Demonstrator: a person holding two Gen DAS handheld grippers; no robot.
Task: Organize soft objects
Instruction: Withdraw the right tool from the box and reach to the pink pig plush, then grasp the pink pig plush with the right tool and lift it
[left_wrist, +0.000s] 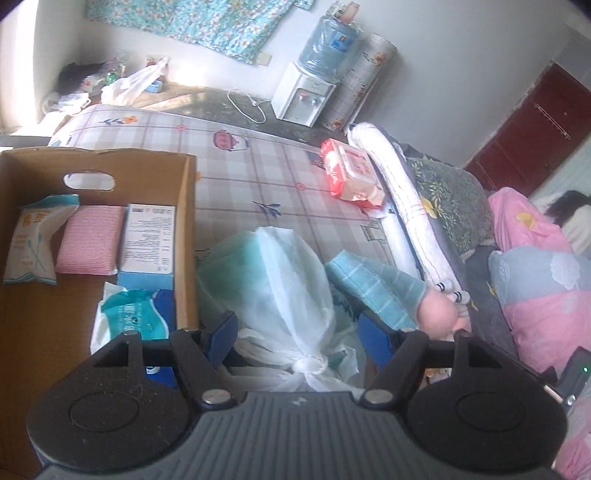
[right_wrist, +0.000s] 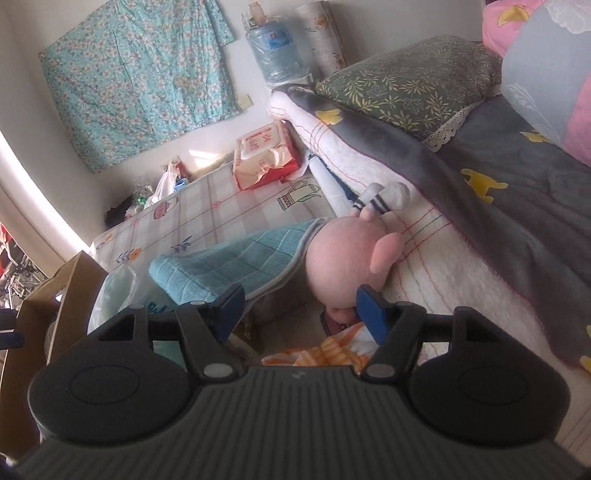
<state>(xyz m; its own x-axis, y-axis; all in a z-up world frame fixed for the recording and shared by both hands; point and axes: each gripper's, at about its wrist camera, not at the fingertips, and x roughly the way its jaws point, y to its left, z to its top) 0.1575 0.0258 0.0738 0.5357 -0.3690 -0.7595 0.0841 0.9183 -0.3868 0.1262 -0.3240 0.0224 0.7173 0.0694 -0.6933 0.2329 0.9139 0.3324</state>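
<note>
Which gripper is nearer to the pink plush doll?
Right. The right gripper is open right at the pink plush doll, one finger beside its head. The left gripper straddles the white plastic bag, the doll off to its side.

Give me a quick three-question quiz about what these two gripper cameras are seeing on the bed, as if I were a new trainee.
1. True or false: the pink sponge lies inside the cardboard box.
2. Multiple choice: what sits between the open fingers of the left gripper? A) the red wipes pack B) the knotted white plastic bag C) the green pillow
3. Fill in: the pink plush toy lies next to a folded ____ towel, just ahead of the right gripper.

Key: 1 true; 2 B; 3 teal.
</note>
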